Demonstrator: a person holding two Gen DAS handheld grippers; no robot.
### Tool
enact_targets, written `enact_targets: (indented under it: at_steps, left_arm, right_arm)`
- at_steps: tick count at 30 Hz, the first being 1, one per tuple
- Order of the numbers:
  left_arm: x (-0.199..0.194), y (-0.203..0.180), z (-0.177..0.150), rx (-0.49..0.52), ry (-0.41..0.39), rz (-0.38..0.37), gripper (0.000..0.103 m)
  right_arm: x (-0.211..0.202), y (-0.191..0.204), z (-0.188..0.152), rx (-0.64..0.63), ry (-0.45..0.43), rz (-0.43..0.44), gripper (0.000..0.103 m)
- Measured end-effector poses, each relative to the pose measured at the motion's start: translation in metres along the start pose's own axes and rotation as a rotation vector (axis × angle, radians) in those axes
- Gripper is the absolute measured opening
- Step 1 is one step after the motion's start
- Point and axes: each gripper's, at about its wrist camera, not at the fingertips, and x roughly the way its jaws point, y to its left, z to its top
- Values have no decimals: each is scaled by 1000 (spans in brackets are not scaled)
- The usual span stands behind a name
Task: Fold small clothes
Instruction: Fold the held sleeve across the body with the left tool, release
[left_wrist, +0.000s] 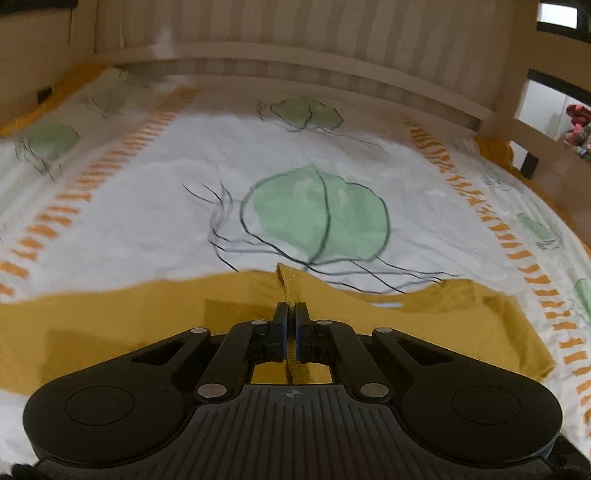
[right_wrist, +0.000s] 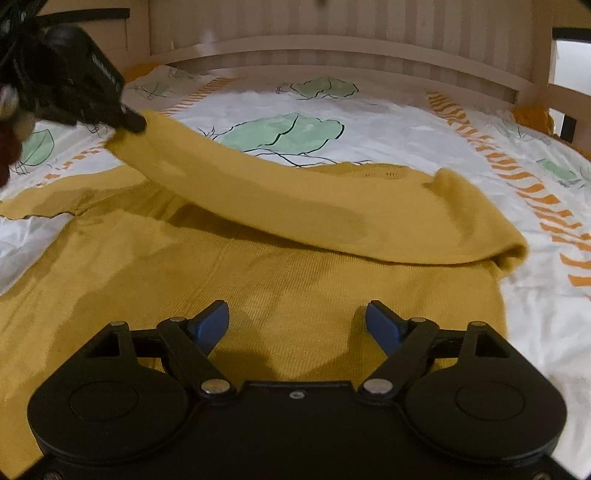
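Mustard knit sweater (right_wrist: 303, 280) lies spread on the leaf-print bedsheet (right_wrist: 399, 125), body flat directly under and ahead of the right gripper (right_wrist: 297, 319). The right gripper's jaws stand wide apart with only flat fabric below them, nothing pinched, so it is released and hovering over the lower body of the garment. The left gripper (left_wrist: 291, 314) is clenched on a thin ribbed edge of the sweater; the pinched strip runs between its pads and sticks up just beyond the tips. From the right wrist view the left gripper (right_wrist: 131, 122) sits up and to the far left, holding the end of a sleeve (right_wrist: 280, 206) that stretches as a long band across the upper body of the sweater, its other end bending at the shoulder to the right gripper's front right. The sleeve end looks lifted off the sheet, not laid down. Judged progress: early-to-middle, first sleeve fold in hand but not set. The other sleeve, off to the left gripper's side, appears still out flat, though only partly in view. Left to do: place this sleeve, fold the other one in, then fold the body up. The wooden bed rail (right_wrist: 332, 48) stands well beyond both grippers.
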Motion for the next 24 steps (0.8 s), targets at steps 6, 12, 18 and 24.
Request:
enact_targets:
  at_steps: [6, 12, 18, 24]
  left_arm:
    - [15, 14, -2, 36, 38, 79, 4]
    - [39, 31, -15, 38, 113, 138, 6]
    - [62, 55, -39, -16, 207, 123, 7]
    - [26, 98, -48, -171, 81, 75, 21]
  right_arm:
    - [-3, 1, 5, 20, 4, 22, 83]
    - [3, 2, 7, 24, 26, 26, 83]
    - [6, 1, 5, 38, 40, 28, 85]
    - [6, 2, 3, 34, 38, 33, 87]
